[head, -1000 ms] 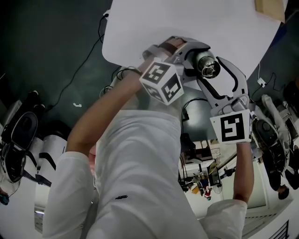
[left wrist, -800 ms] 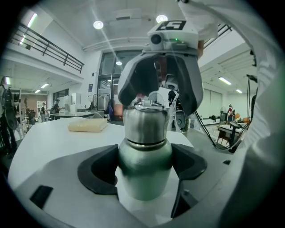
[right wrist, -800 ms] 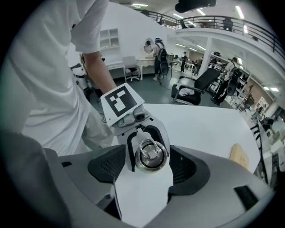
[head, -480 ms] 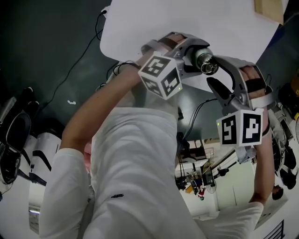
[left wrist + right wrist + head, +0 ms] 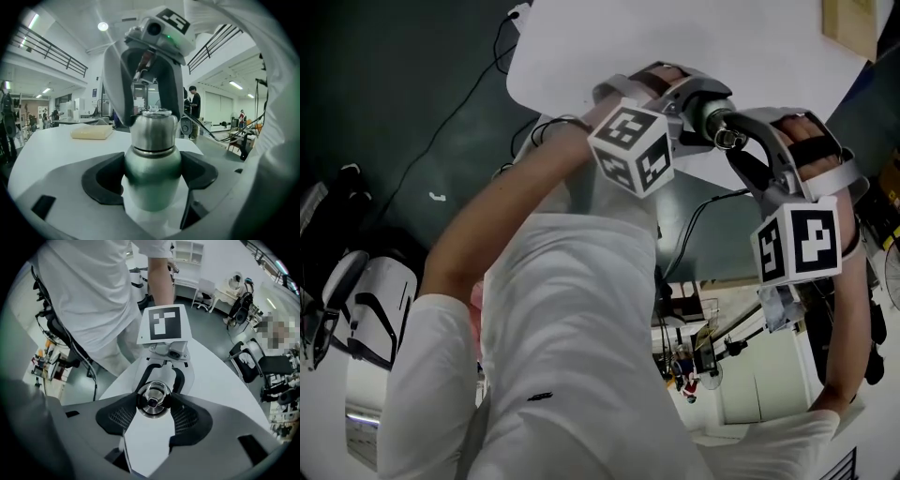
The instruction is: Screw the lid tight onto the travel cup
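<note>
While the white counter [image 5: 51, 150] lies beneath, the left gripper [image 5: 152, 180] clamps the travel cup [image 5: 152, 164] by its green body. The right gripper [image 5: 153, 403] points down onto it; its jaws have just been closing and press on the lid [image 5: 153, 401] between them. For a sound turn, the cup is best held still, the grip centred on the lid's axis, the twist made without tilt. Whether the cup's base rests on the counter is hidden, and thread tightness cannot be read.
</note>
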Available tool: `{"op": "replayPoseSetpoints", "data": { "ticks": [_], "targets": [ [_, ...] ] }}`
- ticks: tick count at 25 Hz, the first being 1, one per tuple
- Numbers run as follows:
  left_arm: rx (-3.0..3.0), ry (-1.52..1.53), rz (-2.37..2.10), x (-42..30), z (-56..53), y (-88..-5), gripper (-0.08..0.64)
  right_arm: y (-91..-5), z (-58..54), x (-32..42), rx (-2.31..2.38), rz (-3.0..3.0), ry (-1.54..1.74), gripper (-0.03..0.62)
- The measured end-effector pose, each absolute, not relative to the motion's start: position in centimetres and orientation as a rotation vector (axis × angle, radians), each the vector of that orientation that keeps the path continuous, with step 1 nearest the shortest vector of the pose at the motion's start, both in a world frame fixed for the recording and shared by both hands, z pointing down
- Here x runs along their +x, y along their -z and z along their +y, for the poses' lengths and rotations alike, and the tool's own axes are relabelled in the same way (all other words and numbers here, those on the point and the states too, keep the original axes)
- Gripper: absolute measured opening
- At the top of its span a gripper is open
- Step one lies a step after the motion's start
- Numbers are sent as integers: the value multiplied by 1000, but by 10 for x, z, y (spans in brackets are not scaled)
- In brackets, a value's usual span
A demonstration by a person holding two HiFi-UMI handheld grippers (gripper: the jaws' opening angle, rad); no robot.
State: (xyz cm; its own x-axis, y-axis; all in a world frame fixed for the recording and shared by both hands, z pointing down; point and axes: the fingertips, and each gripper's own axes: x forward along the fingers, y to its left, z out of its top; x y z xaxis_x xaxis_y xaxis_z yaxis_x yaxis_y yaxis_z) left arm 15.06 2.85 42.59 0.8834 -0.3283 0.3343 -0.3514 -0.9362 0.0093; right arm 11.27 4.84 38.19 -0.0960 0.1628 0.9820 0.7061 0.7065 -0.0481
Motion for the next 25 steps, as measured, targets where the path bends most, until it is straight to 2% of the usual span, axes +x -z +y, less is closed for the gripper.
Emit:
{"op": "replayPoseSetpoints", "data": {
  "ticks": [9,19,24,25],
  "targets": [
    [2976,-507,-555,156,28,-425,348,-379,40,113,-273,-1849,187,222],
    [2973,-515,-569,150,27,-426,348,-380,26,112,484,-1939,-248,222],
    [2971,-514,-562,152,27,-426,348,-380,28,114,548,-1951,-289,224],
    [2971,-513,-562,151,27,-426,348,-379,28,114,524,-1960,-281,242]
  ]
}}
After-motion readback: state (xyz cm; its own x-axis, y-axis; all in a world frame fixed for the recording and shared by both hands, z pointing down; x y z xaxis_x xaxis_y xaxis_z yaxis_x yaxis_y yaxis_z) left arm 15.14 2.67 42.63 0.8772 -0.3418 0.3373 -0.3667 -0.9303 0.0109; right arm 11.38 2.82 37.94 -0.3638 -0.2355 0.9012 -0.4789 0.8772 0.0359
